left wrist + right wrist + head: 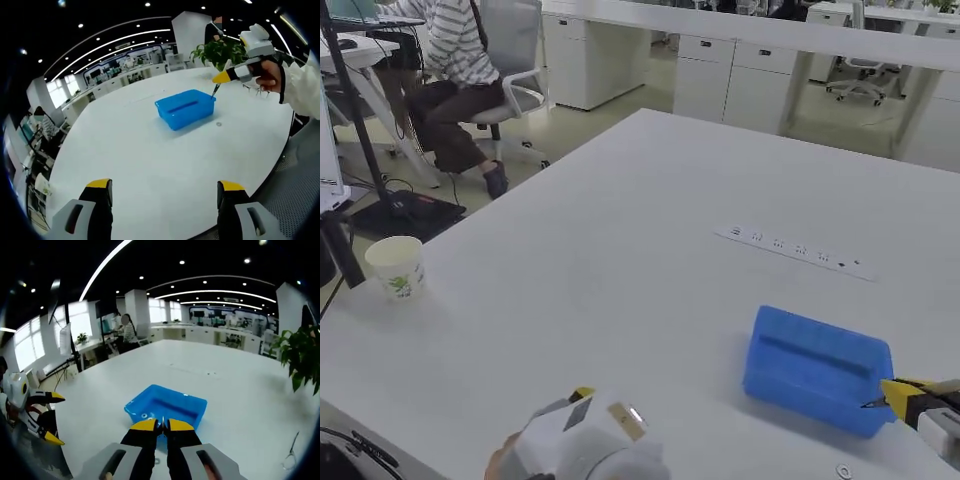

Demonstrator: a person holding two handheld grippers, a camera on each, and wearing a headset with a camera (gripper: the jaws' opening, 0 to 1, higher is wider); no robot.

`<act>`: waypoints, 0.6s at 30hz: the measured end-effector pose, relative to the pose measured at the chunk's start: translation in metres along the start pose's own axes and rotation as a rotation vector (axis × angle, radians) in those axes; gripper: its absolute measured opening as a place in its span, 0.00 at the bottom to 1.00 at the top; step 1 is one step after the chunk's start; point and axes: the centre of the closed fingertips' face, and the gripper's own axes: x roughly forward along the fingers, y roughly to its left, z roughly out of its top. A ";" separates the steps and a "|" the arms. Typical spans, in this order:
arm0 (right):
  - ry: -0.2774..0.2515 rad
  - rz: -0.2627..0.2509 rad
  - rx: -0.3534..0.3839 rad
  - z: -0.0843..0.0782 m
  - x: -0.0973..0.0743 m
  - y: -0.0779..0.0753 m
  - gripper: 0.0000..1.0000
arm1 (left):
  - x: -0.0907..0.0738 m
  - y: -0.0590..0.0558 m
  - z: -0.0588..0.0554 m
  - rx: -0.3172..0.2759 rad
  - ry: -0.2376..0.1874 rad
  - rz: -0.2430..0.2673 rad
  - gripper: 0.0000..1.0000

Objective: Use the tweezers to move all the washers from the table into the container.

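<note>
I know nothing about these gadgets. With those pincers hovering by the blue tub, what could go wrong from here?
1. The right gripper pinches thin tweezers just beside the blue container. A bump could shove the tub, since the left gripper hangs open, away from it.
2. The washer on the table is small and flat, so the tweezers may slip and flick it away.

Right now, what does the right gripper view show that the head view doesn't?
The right gripper view adds what looks like a washer inside the blue container, a plant, and a thin metal item lying on the table. The head view adds a paper cup. Both show the container, a loose washer on the table beside it, the shut right tool and the left tool.
</note>
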 end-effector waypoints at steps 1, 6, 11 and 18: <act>0.005 0.005 0.001 -0.003 -0.001 0.002 0.03 | 0.000 0.000 0.000 -0.001 0.000 0.000 0.88; 0.024 0.009 -0.001 -0.012 -0.003 0.006 0.03 | 0.000 0.001 0.000 -0.004 -0.001 0.005 0.88; 0.049 0.010 0.006 -0.023 -0.002 0.006 0.03 | 0.001 0.001 -0.001 -0.003 0.000 0.004 0.88; 0.097 0.025 0.004 -0.039 0.005 0.010 0.03 | 0.001 0.001 -0.002 -0.004 0.005 0.002 0.88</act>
